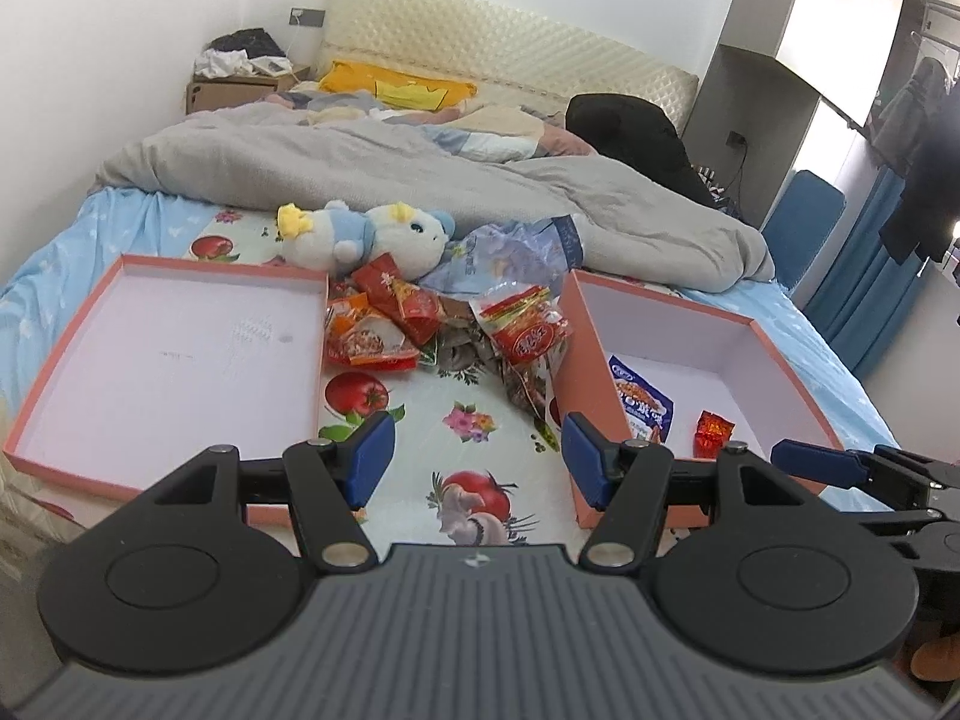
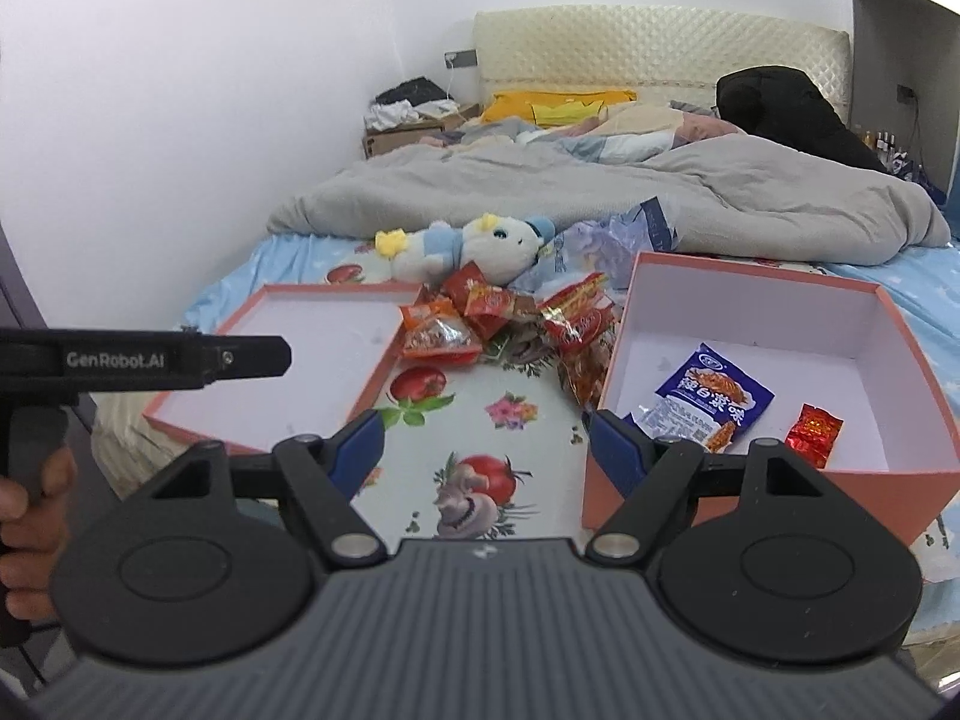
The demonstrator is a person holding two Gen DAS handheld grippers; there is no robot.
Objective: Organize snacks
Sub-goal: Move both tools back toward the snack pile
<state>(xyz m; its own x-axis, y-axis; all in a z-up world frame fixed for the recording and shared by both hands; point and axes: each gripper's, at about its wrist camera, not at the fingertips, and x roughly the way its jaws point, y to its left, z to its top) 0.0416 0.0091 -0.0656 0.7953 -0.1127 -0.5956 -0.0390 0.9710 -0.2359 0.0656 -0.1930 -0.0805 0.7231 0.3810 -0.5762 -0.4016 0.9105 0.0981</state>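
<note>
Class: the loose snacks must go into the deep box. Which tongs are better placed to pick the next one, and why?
Right, probably: the right tongs stand open beside the deep box, facing the snack pile; the left tongs, also open, sit toward the shallow tray.

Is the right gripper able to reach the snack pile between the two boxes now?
Probably yes: the right gripper is open and empty, and only bare sheet lies before the snack pile.

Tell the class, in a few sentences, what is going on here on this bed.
A person holds a left gripper and a right gripper, both open and holding nothing, above the bed. A pile of snack packets lies between a shallow box lid with nothing in it and a deeper box. That box already holds a blue snack packet and a small red packet.
</note>
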